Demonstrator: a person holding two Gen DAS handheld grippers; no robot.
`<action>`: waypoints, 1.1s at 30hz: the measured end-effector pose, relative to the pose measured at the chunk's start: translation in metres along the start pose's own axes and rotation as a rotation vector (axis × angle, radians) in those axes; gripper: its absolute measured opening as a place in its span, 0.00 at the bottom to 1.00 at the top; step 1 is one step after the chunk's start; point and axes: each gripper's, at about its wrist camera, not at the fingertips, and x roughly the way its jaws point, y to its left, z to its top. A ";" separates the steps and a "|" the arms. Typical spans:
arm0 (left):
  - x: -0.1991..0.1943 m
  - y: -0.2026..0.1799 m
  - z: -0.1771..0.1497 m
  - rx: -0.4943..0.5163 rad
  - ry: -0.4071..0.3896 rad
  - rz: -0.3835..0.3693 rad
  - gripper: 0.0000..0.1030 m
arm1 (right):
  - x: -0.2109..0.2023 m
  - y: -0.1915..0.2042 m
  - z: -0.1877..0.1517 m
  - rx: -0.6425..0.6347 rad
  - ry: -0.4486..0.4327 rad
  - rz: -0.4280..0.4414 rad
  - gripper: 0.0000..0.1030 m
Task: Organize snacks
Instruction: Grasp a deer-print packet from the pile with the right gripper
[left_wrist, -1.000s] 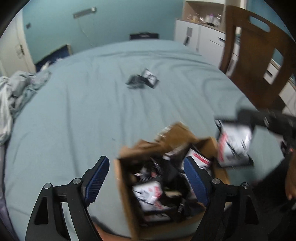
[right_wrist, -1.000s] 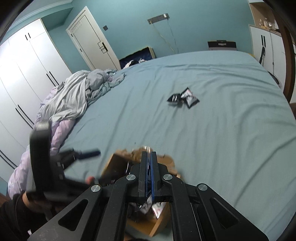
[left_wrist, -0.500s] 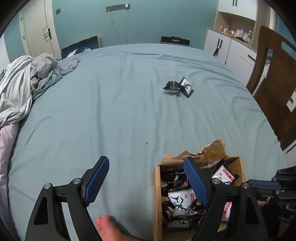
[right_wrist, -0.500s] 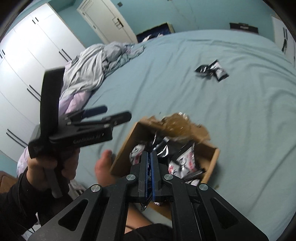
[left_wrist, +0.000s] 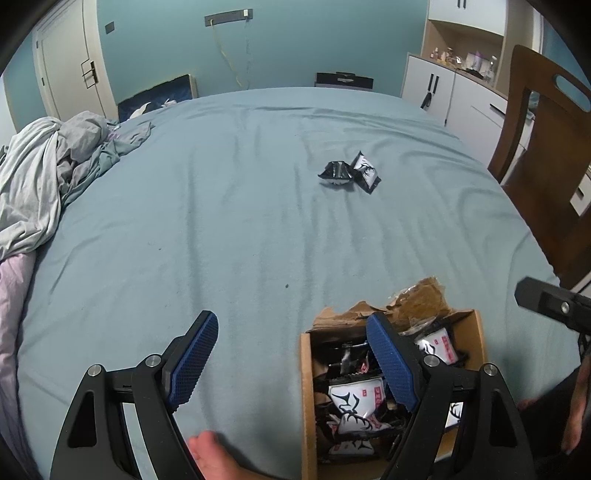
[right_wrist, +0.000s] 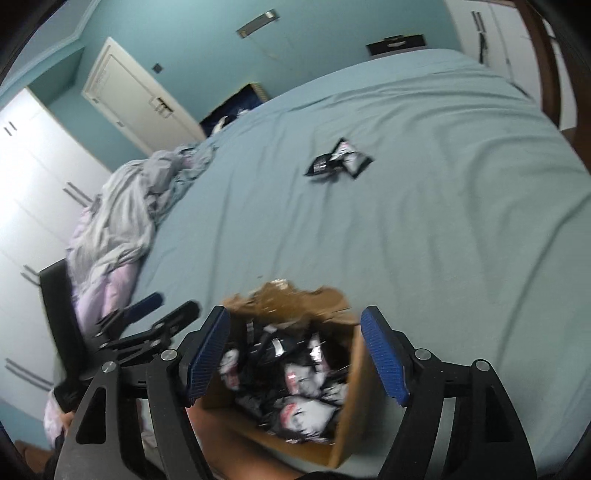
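Observation:
An open cardboard box (left_wrist: 306, 387) (right_wrist: 351, 406) sits on the blue bed sheet near its front edge, filled with several black-and-white snack packets (left_wrist: 354, 402) (right_wrist: 295, 373). Two loose packets (left_wrist: 349, 175) (right_wrist: 338, 160) lie together farther up the bed. My left gripper (left_wrist: 291, 325) is open with nothing in it, its right finger over the box's left part. My right gripper (right_wrist: 295, 317) hovers above the box with its jaws opening; no packet is pressed between the pads. In the right wrist view the left gripper (right_wrist: 170, 304) shows at the box's left.
Crumpled grey bedding (left_wrist: 48, 177) is piled at the bed's left side. A wooden chair (left_wrist: 546, 147) stands by the right edge, with white cabinets (left_wrist: 443, 88) behind it. A person's foot (left_wrist: 207, 450) rests on the sheet near the box.
The right gripper's jaws went from shut to wide apart above the box. The left wrist view swung so that the box now sits lower right.

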 end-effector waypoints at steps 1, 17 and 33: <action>0.001 -0.001 0.000 0.001 0.003 0.004 0.82 | -0.002 -0.001 -0.002 -0.004 -0.008 -0.030 0.71; 0.001 -0.005 0.003 0.000 0.003 0.014 0.85 | 0.015 0.004 0.019 -0.011 0.020 -0.172 0.71; 0.013 0.005 0.011 -0.040 0.036 0.012 0.93 | 0.113 0.005 0.101 -0.207 0.068 -0.281 0.71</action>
